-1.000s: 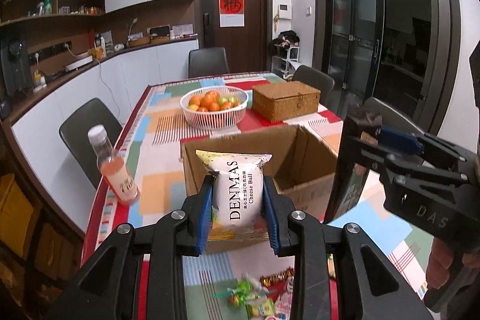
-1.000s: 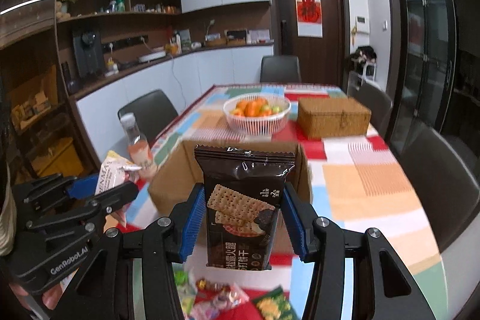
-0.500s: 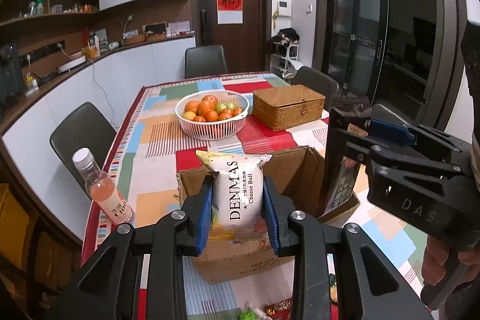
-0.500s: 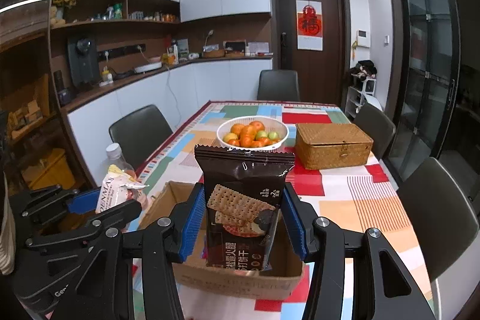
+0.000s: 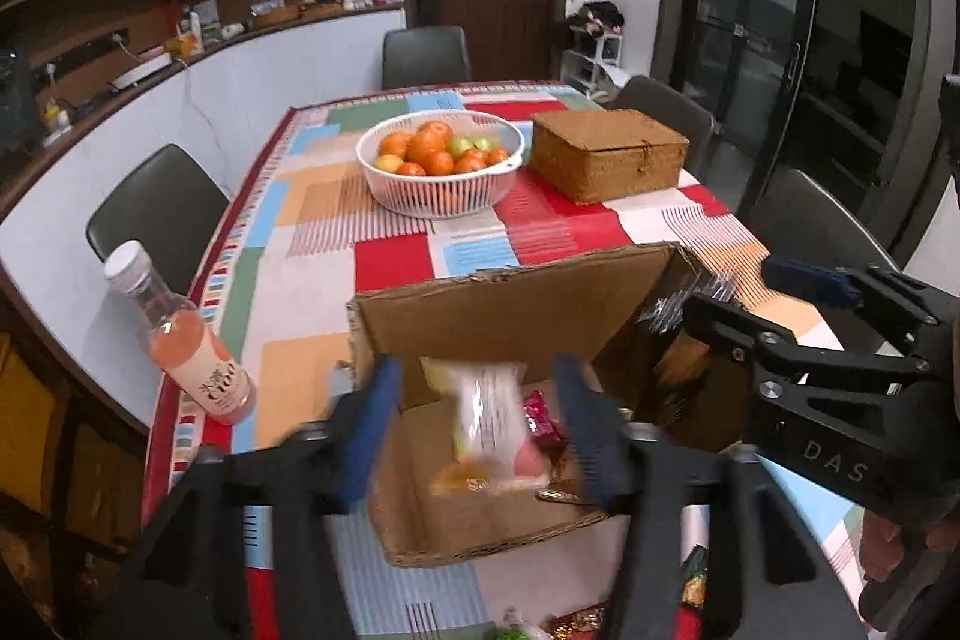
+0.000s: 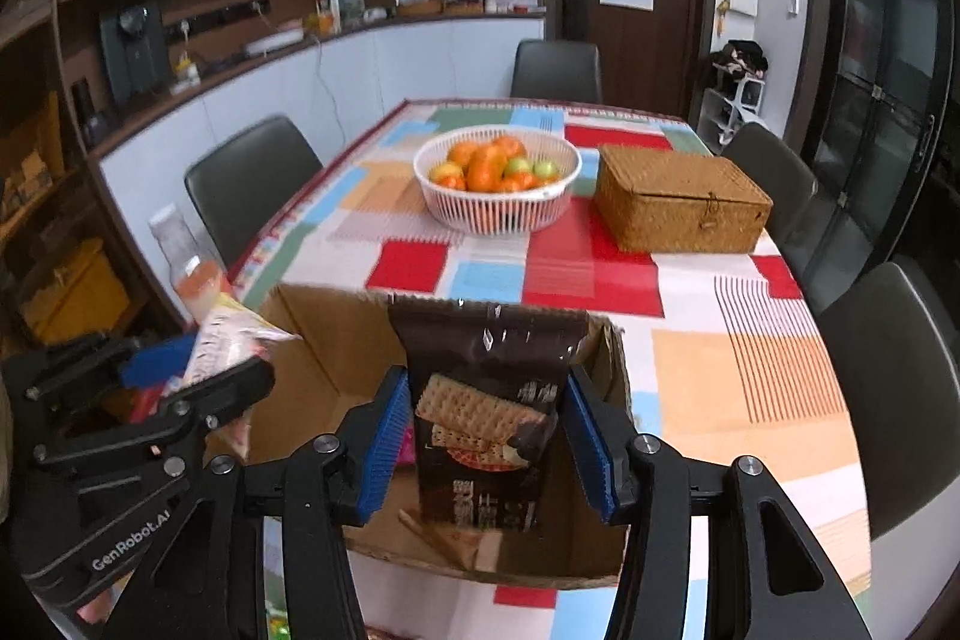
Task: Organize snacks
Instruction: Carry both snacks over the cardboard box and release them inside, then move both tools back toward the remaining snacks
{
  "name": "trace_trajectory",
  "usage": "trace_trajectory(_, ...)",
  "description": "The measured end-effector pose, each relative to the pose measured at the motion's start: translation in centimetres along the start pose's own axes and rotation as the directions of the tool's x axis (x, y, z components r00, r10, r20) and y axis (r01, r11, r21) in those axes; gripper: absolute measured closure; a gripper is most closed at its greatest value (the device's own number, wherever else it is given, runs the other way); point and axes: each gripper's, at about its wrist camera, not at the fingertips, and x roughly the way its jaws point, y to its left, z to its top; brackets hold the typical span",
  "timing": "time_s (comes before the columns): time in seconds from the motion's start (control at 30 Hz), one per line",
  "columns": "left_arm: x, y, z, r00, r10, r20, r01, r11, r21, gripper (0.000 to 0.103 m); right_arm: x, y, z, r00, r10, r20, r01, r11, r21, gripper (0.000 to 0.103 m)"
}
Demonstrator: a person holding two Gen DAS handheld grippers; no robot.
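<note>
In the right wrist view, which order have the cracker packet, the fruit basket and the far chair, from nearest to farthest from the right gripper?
1. Cracker packet, between the jaws of the right gripper.
2. Fruit basket, mid-table, slightly left.
3. Far chair, at the table's far end.

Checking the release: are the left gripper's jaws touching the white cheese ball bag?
Apart. The left wrist view shows the left gripper with clear gaps either side of the blurred cheese ball bag over the cardboard box.
</note>
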Motion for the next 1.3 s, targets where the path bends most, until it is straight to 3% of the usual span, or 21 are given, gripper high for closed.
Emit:
trace_trajectory(0.07,-0.9,0.2,-0.6,1.0,0.021,0.008,-0.021,1.0,-0.004,0.04,-0.7,-0.1,-0.4,0.999,-0.023,0.029,0.023,1.0,-0.002,0.035)
trace_trajectory(0.43,-7.4,-0.3,-3.9,0.995,0.006,0.098,-0.007,1.0,0.013,0.035,-6.4,0.9,-3.4,0.992,0.028,0.121,-0.024,0.999,-0.033,0.032)
trace_trajectory(0.67,-9.8,-0.6,-6.4,0.995,-0.021,0.098,0.02,1.0,0.005,0.035,-9.4,1.9,-5.9,0.986,0.062,0.156,-0.056,0.997,-0.049,0.032)
trace_trajectory(1.0,-10.5,-1.8,-11.9,0.999,-0.043,0.015,0.044,0.999,-0.019,0.034,-10.2,1.2,-10.1,0.995,0.039,0.095,-0.035,0.999,-0.037,0.032)
trace_trajectory(1.3,-8.8,-2.9,-16.2,0.992,-0.049,-0.116,0.048,0.999,-0.01,0.034,-8.8,0.9,-14.4,0.999,0.005,-0.043,-0.007,0.999,-0.047,0.032)
